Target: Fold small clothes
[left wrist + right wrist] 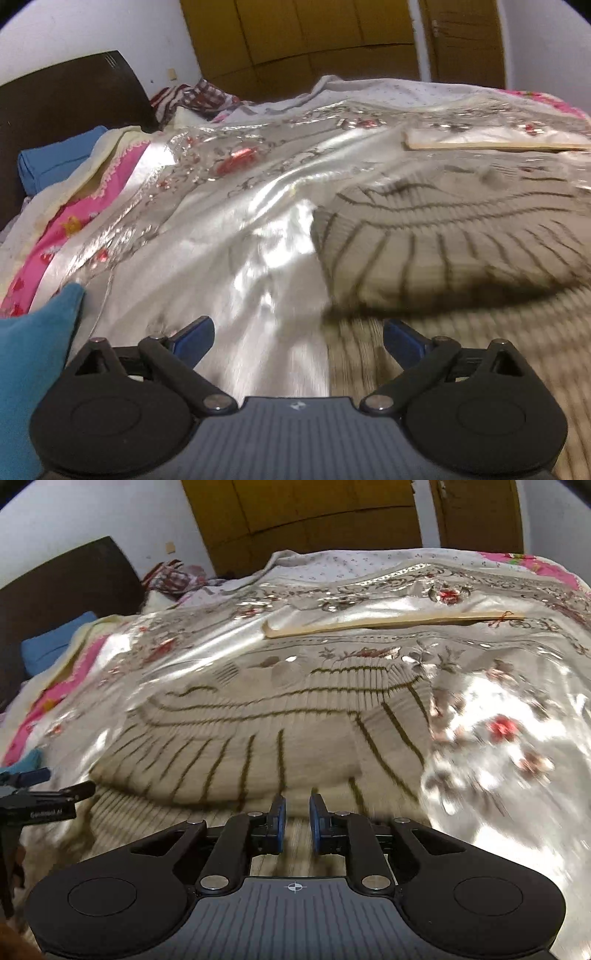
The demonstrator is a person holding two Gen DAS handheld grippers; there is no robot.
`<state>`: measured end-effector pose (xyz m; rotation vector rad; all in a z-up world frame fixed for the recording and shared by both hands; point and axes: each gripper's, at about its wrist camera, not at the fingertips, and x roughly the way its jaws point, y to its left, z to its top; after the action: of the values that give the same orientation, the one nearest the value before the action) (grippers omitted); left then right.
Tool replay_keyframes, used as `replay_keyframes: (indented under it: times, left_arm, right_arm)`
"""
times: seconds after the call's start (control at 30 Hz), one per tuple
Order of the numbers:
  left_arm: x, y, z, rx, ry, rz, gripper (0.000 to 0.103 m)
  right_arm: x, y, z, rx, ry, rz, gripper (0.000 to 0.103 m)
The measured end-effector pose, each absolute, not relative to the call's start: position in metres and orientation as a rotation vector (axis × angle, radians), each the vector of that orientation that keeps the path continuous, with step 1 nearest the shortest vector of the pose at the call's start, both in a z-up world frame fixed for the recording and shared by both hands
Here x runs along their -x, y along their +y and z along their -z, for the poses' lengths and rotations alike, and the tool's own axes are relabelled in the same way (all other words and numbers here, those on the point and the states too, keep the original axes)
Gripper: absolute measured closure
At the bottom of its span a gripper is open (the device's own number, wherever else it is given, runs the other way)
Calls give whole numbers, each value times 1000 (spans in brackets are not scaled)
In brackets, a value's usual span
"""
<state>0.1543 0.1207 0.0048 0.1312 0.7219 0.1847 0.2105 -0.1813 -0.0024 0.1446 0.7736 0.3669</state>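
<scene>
Left gripper wide open, right gripper narrowly parted, seemingly empty, over sweater.

A bed is seen covered by a shiny silver satin bedspread embroidered with red flowers. A beige knitted sweater with dark stripes is laid on the bedspread, its lower part doubled over itself. Farther back, a flat folded cream cloth is laid on the same cover. A pink patterned sheet is exposed along the bedspread's left edge.
</scene>
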Motion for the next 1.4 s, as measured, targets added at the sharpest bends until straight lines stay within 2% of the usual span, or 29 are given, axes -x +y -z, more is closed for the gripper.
replay_keyframes:
  times: [0.2,0.37,0.57,0.83,1.0,1.23,1.4]
  left_arm:
    - [-61,120,-21,-101,809,-66,3]
    - [-12,114,-26,-37,908,22,19]
    - [9,106,-16,-25,990,61,31]
    - [21,107,-5,15,1049,79,36]
    - [23,109,-9,19,1060,92,44]
    - [23,100,-18,-7,1071,121,78]
    - [16,101,-16,31,1088,123,82]
  right_arm:
    - [-132,-204,-12,-120,856,-435,85]
    - [-77,-221,-10,-139,952,-453,81]
    - [-34,-244,2,-177,1039,-401,80]
    - [-14,-252,23,-251,1129,-393,79]
    - [-19,-248,29,-296,1155,-434,79]
    - [-20,-249,32,-326,1154,-465,82]
    - [-23,-248,38,-383,1167,-482,82]
